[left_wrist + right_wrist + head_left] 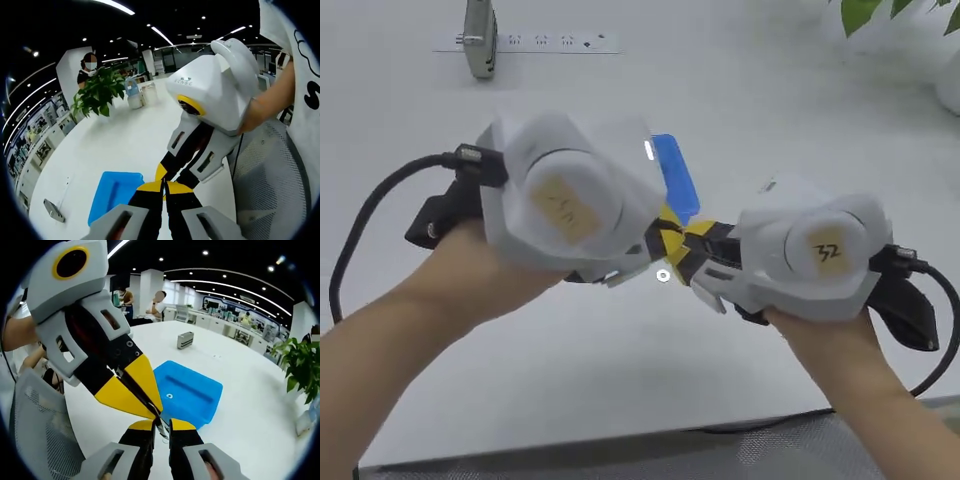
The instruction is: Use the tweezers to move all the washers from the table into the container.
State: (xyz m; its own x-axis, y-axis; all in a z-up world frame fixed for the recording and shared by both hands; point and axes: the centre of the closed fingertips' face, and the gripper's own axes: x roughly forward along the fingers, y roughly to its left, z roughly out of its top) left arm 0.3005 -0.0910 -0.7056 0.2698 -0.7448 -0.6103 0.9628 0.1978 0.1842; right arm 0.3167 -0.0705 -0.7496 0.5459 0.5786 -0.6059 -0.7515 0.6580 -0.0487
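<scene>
Both tools meet tip to tip over the white bench [620, 370], near centre. The left tool [165, 186] comes in from the left, the right tool [161, 426] from the right, each held in a hand.

In the right gripper view, the left tool's yellow tips are pressed together on thin dark tweezers [140, 397]. These run down from between its tips to the right tool. The right tool's jaws are narrowly spread, and the end of the tweezers lies in the gap. Cannot tell if they clamp it.

One washer [663, 275] lies flat on the bench just near of the meeting tips, apart from both tools.

The blue container [677, 178] sits on the bench just far of the tools, partly hidden by the left tool's body. A second washer [169, 395] lies inside it, toward its near-left part.

A power strip [525, 42] lies at the far left of the bench, with a grey block [478, 38] standing upright at its left end. Plant leaves [875, 10] show at the far right. A mesh chair [720, 450] is at the near edge.
</scene>
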